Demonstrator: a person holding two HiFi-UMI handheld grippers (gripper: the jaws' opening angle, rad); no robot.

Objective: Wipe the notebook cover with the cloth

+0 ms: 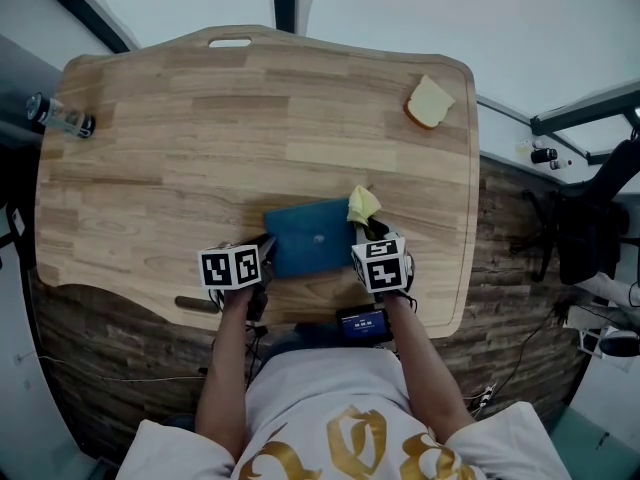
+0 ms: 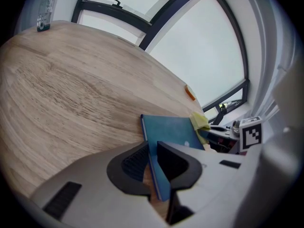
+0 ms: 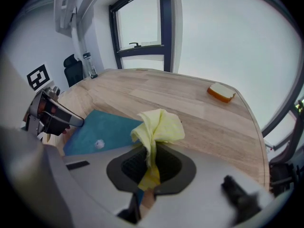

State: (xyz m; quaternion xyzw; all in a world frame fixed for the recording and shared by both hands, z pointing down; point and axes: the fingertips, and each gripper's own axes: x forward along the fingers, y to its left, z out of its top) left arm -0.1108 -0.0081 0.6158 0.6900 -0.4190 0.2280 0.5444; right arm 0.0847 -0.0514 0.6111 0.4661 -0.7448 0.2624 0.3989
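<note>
Your left gripper [image 2: 152, 161] clamps notebook [image 2: 172, 131] left edge (near table [image 1: 180, 158] front edge); right gripper [image 3: 151, 164] pinches cloth [image 3: 160, 125], seemingly touching cover.

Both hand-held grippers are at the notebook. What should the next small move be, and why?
Probably swing the right hand-held gripper left so the yellow cloth lands on the notebook. The cloth is clamped in its jaws beside the notebook's right edge, and the left hand-held gripper is shut on the notebook's left edge, which should steady it.

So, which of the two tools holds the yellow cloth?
The right tool: the yellow cloth is pinched in it. The left tool clamps the blue notebook edge instead.
</note>
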